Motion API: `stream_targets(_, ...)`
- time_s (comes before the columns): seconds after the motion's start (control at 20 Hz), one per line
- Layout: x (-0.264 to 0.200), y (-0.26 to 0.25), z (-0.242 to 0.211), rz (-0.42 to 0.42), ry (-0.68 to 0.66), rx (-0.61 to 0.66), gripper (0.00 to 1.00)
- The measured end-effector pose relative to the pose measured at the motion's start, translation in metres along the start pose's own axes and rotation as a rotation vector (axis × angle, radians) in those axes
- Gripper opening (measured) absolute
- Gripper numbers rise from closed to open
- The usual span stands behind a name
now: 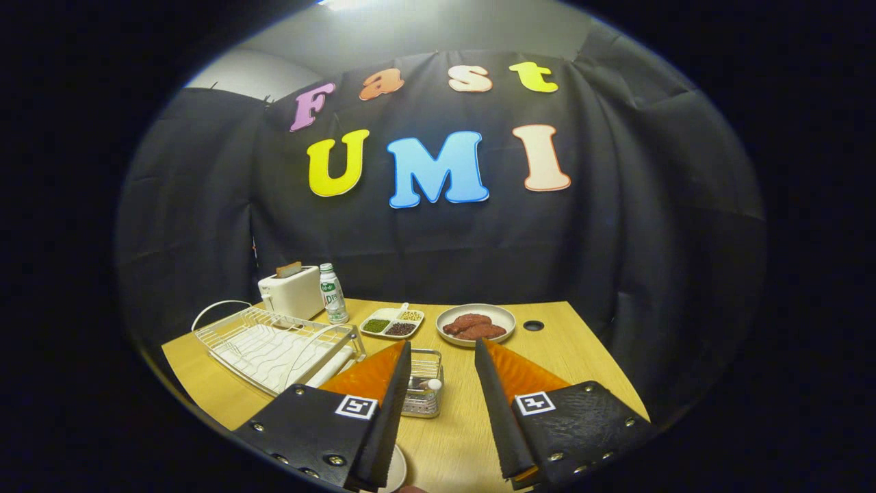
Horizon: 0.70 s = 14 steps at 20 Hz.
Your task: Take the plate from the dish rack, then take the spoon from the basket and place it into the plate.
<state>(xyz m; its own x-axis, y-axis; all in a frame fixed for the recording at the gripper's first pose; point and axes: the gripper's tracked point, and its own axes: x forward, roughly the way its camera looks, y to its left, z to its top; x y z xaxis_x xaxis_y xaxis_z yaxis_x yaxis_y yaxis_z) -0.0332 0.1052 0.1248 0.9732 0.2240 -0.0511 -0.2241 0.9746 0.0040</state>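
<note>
Hand-held gripper (443, 356) hovering wide open, holding nothing, above the tabletop (582, 356); spoon (430, 385) lying in the basket (423, 394) between its fingers; plate (397, 471) resting nearest, dish rack (274, 346) standing left.

The one camera rides on the gripper (443, 349), above the worktop's (582, 356) near edge, looking forward and slightly down along the two parted fingers (383, 383) toward the far edge and the cloth wall behind it. It is close to the near worktop; the far corners lie well beyond the fingers.
</note>
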Motion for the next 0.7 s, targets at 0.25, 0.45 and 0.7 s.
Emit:
stream_targets(0.25, 0.025, 0.005, -0.013, -0.011, -0.076, -0.069, 0.59)
stream_targets(0.45, 0.053, 0.009, -0.04, -0.019, -0.08, -0.083, 0.59)
stream_targets(0.7, 0.088, 0.012, -0.058, 0.0, -0.062, -0.083, 0.53)
